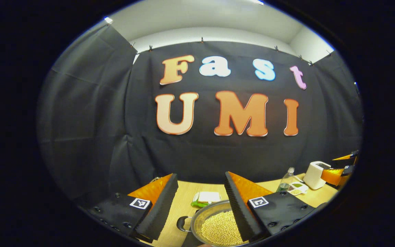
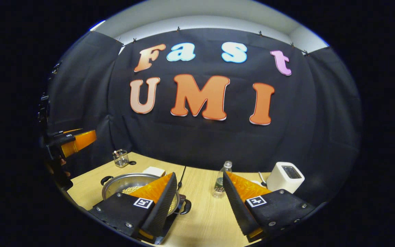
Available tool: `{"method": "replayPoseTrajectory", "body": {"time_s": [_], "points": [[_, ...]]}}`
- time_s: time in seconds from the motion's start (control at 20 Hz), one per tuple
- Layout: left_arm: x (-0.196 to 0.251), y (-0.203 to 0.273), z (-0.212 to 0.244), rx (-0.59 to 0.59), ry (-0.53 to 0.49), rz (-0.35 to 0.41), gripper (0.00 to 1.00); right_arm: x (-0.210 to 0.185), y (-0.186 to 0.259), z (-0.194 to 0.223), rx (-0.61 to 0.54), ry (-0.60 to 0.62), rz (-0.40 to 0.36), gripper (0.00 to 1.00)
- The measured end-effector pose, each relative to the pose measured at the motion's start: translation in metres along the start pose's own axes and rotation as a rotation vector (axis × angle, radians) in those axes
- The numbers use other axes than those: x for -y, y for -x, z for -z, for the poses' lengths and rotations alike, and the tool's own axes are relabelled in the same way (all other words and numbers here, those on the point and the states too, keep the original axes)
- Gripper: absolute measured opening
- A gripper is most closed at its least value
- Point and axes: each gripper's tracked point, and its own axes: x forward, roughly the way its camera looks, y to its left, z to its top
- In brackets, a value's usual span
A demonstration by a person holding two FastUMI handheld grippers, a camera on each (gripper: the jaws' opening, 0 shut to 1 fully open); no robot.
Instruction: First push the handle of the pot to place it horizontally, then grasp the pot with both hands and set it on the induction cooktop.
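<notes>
Clearly we have not begun: both hand-held grippers, left [image 1: 201, 202] and right [image 2: 197, 200], hover wide and empty. The pot [image 2: 129, 183] of beans sits on the tabletop [image 2: 204, 219] at 6 o'clock in the left gripper view, its handle [image 1: 181, 223] untouched. Next we lower to push it.

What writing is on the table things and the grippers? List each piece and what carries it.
No text can be read.
Bottle: label too small.
White appliance: no writing visible.
Left gripper, right gripper: square black-and-white markers, patterns rather than words.
</notes>
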Motion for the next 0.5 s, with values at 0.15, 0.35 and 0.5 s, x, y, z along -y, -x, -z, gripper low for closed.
{"method": "replayPoseTrajectory", "body": {"time_s": [0.15, 0.35, 0.5], "points": [[0.011, 0.02, -0.039, 0.062, 0.031, 0.029, 0.93, 0.027, 0.03, -0.041, 0.122, 0.029, 0.045, 0.9], [0.017, 0.049, -0.088, 0.136, 0.021, 0.028, 0.93, 0.07, 0.06, -0.084, 0.24, 0.037, 0.116, 0.95], [0.024, 0.069, -0.114, 0.195, 0.01, 0.029, 0.93, 0.091, 0.072, -0.098, 0.283, 0.002, 0.103, 0.95]]}}
